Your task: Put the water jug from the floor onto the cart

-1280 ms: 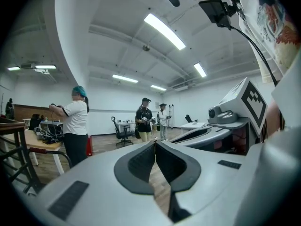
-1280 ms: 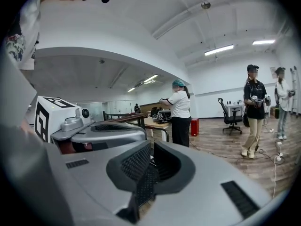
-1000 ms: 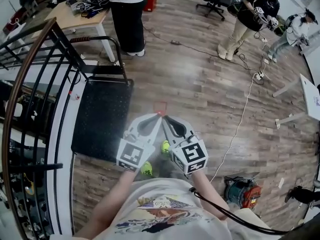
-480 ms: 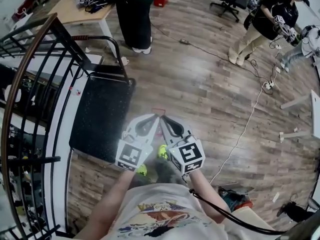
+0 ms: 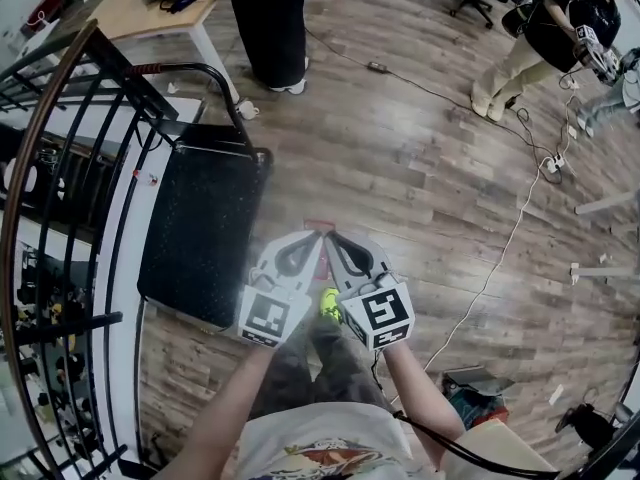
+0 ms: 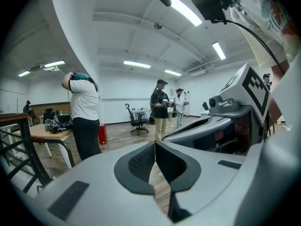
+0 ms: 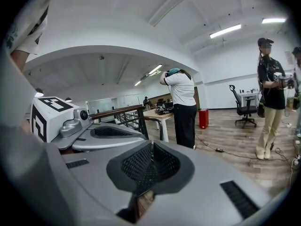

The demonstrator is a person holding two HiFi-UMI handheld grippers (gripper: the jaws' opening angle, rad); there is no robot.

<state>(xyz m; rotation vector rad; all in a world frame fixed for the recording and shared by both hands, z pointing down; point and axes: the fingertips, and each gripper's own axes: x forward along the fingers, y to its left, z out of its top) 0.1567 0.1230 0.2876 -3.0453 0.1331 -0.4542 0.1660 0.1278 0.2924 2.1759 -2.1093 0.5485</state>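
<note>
Two grippers hang side by side at lower centre: the left gripper (image 5: pixel 314 238) and the right gripper (image 5: pixel 333 238) are each clenched tight on nothing. The black cart (image 5: pixel 205 218) stands on the wood floor (image 5: pixel 420 168) at centre left.

left gripper (image 5: pixel 318 235), right gripper (image 5: pixel 328 236) side by side, jaws closed, empty.

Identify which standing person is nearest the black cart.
The person in black trousers, beside the wooden table just beyond the black cart; the person in beige trousers stands far off at upper right.
</note>
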